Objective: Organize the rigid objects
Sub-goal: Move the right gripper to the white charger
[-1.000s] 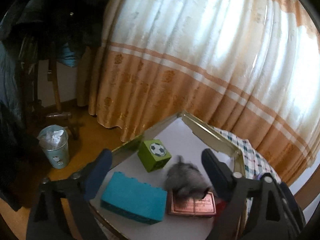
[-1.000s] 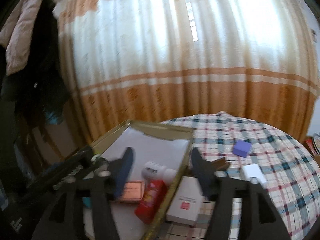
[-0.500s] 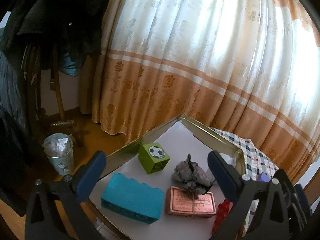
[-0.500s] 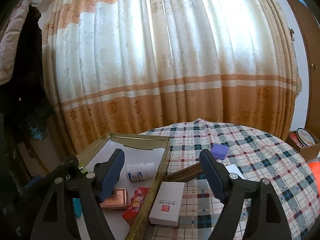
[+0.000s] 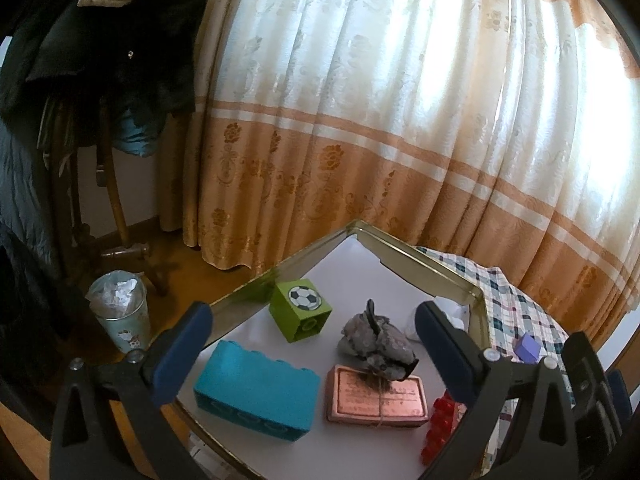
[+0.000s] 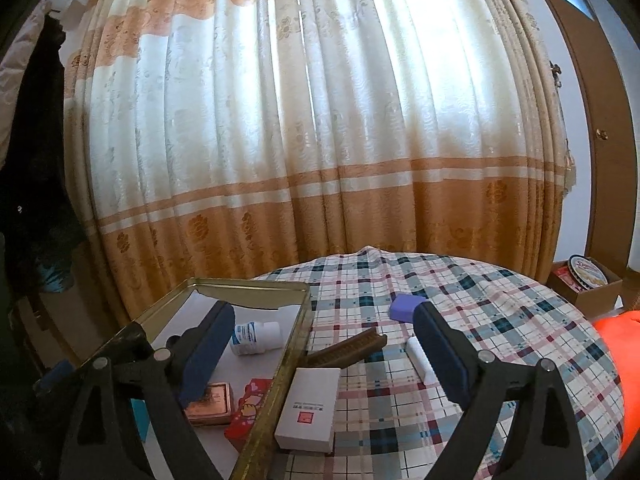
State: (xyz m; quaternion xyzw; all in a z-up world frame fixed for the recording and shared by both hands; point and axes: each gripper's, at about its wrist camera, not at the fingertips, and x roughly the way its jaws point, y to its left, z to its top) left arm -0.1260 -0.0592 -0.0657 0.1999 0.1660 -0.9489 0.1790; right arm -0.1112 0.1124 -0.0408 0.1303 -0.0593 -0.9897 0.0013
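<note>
A gold-rimmed tray [image 5: 432, 264] with a white floor holds a green football cube [image 5: 302, 314], a teal block [image 5: 256, 394], a grey lump [image 5: 376, 336] resting partly on a copper plate [image 5: 376, 398], and a red toy [image 5: 438, 428]. My left gripper [image 5: 312, 316] hovers over the tray's near side, open wide and holding nothing. In the right wrist view the tray [image 6: 256, 284] also holds a white bottle [image 6: 256, 334] lying on its side. My right gripper [image 6: 324, 312] straddles the tray's right rim, its jaws opening with nothing gripped. A white box [image 6: 310, 408] leans on that rim.
On the plaid tablecloth [image 6: 500, 320] lie a brown grooved strip [image 6: 348, 348], a purple block [image 6: 406, 306] and a white eraser [image 6: 420, 364]. An orange thing [image 6: 616, 360] sits at the right edge. A bin [image 5: 120, 312] stands on the floor left of the table. Curtains hang behind.
The grey lump, blurred a second ago, now lies still in the tray. Both grippers' jaws have spread wider. The right gripper has drawn back from the white bottle and tilted upward.
</note>
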